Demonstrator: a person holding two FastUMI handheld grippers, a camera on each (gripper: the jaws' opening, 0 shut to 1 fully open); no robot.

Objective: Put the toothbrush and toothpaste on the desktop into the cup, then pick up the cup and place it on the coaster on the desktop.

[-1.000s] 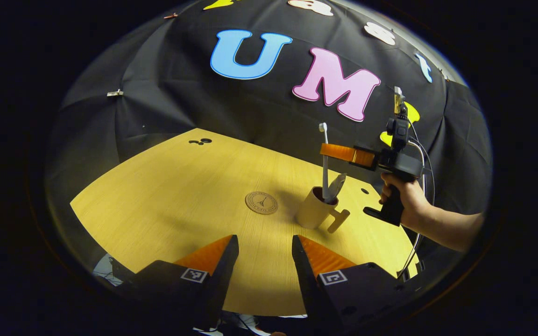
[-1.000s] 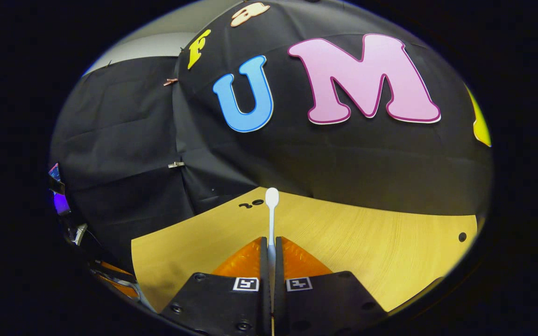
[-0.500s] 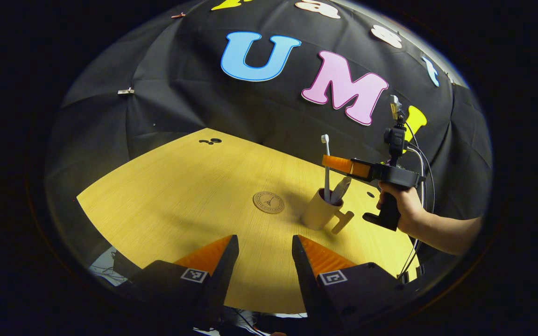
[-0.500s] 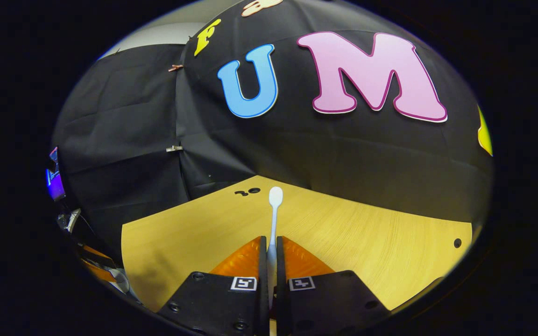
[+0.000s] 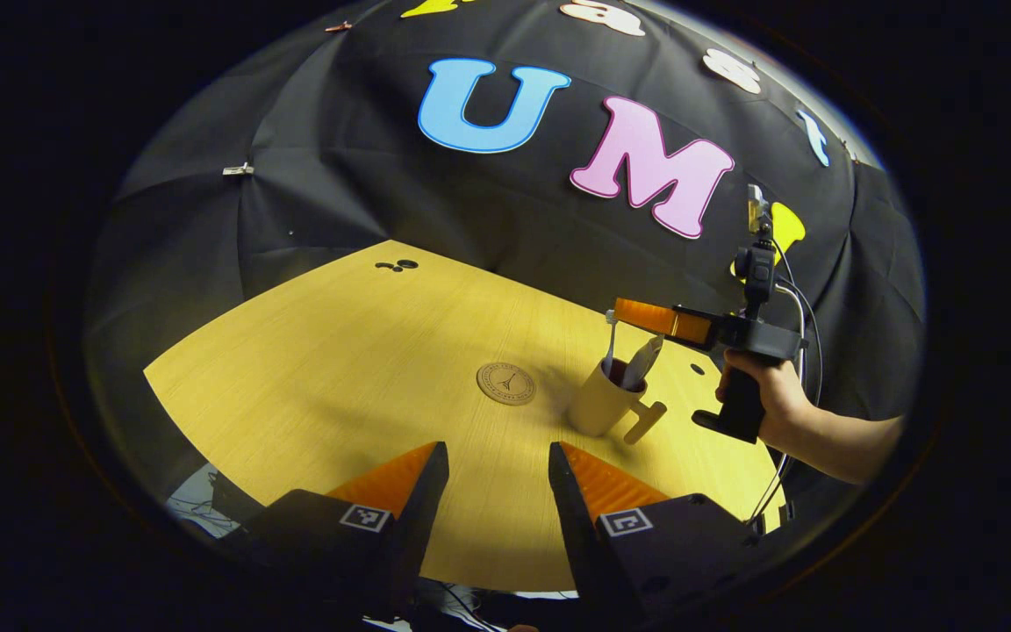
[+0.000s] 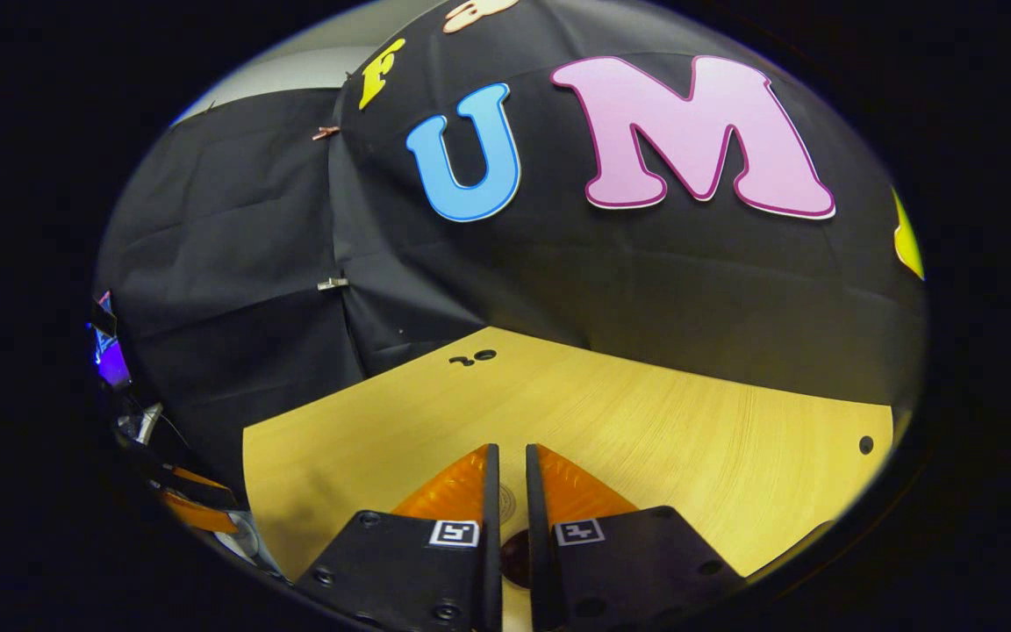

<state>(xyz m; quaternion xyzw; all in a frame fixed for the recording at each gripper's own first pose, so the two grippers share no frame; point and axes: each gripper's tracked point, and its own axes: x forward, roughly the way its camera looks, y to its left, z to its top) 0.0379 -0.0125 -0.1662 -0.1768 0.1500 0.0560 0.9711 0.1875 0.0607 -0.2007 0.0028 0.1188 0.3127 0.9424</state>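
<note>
A cream cup (image 5: 598,405) with a side handle stands on the wooden desktop (image 5: 321,351), right of the round coaster (image 5: 506,384). The white toothbrush (image 5: 611,341) and the toothpaste tube (image 5: 643,362) stand inside it, leaning against the rim. My right gripper (image 5: 621,308), held by a hand (image 5: 773,395), hovers level just above the cup. In the right gripper view the right gripper (image 6: 512,449) is open by a narrow gap with nothing in it, and the cup's dark mouth (image 6: 512,557) shows below. My left gripper (image 5: 497,456) stands open over the near table edge.
Small dark holes (image 5: 396,265) mark the far left of the desktop, and another hole (image 6: 865,444) sits near the right edge. The black cloth wall closes off the back. Cables and clutter (image 6: 132,412) lie beyond the table's left side.
The right gripper let go of the toothbrush, which dropped deeper into the cup. Its fingers parted slightly and it sank a little above the cup. The left gripper barely moved.
</note>
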